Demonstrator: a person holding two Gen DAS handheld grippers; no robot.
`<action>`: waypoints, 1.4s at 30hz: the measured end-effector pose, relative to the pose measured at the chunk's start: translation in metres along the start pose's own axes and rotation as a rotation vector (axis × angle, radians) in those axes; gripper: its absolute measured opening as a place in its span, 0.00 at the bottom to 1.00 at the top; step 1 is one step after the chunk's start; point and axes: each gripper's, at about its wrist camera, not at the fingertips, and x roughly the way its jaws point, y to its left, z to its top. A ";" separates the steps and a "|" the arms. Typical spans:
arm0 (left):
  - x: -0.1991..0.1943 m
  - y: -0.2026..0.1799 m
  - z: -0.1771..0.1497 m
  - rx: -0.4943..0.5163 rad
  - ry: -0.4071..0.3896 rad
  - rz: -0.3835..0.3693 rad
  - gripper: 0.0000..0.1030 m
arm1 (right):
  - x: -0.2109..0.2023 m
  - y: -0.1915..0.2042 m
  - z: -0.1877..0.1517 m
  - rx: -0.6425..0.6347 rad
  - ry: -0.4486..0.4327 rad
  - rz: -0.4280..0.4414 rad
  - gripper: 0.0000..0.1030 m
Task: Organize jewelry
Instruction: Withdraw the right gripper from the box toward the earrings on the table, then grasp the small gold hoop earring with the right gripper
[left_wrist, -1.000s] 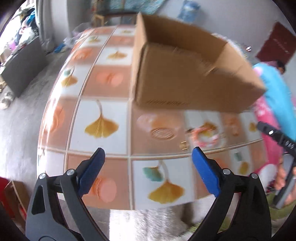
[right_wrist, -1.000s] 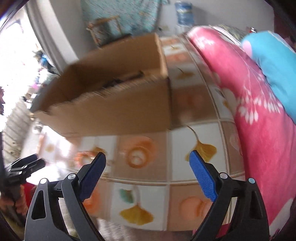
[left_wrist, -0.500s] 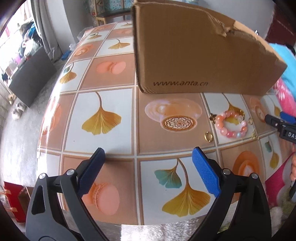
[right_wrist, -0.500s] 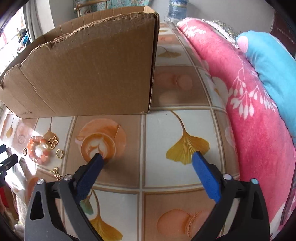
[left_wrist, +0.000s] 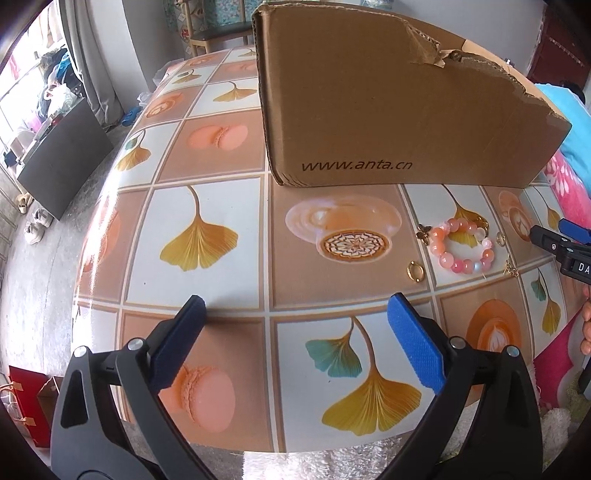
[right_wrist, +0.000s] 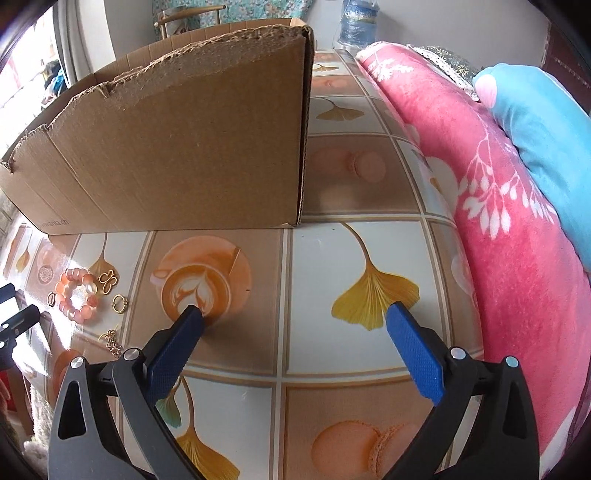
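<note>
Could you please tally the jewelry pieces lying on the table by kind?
Pink bead bracelet: 1
Gold rings: 2
Gold charms: 2
Gold chain: 1
Total: 6

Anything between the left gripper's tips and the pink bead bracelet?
Nearly bare tablecloth. One small gold ring lies just short of the pink bead bracelet, seen in the left wrist view. The left gripper is open and empty.
</note>
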 end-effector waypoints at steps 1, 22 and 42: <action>0.001 0.001 0.000 -0.001 0.000 0.001 0.92 | 0.001 0.000 0.000 0.001 0.001 0.001 0.94; -0.007 0.000 -0.011 0.034 -0.047 -0.020 0.93 | 0.006 -0.006 0.007 -0.064 0.032 0.028 0.94; -0.033 -0.007 -0.024 0.141 -0.165 -0.090 0.72 | -0.049 0.030 -0.009 -0.128 -0.037 0.292 0.73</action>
